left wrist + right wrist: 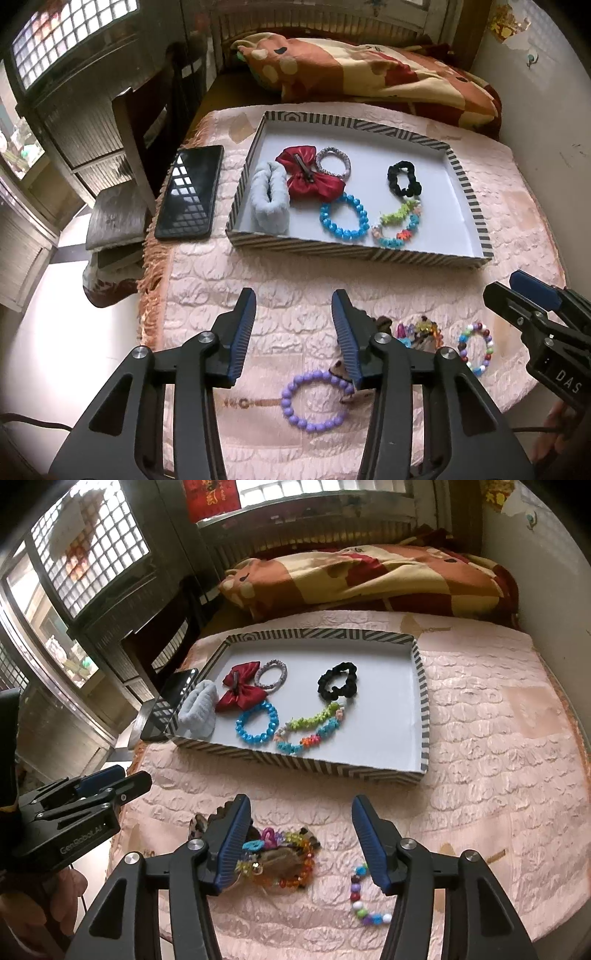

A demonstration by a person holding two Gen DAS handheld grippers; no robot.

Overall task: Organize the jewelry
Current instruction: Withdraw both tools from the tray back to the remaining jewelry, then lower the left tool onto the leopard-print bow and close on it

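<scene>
A striped tray (354, 251) (295, 762) on the pink cloth holds a grey scrunchie (267, 199), red bow (310, 173), silver hair tie (332, 160), black scrunchie (403, 180), blue bead bracelet (344, 216) and a multicolour bracelet (399, 225). On the cloth lie a purple bead bracelet (316, 400), a pile of coloured bracelets and clips (280, 856) and a mixed bead bracelet (364, 897) (476, 347). My left gripper (293, 332) is open above the purple bracelet. My right gripper (301, 834) is open above the pile.
A black phone (190, 192) lies left of the tray near the cloth's fringed edge. A patterned blanket (369, 70) lies behind the tray. A wall stands to the right, dark furniture to the left.
</scene>
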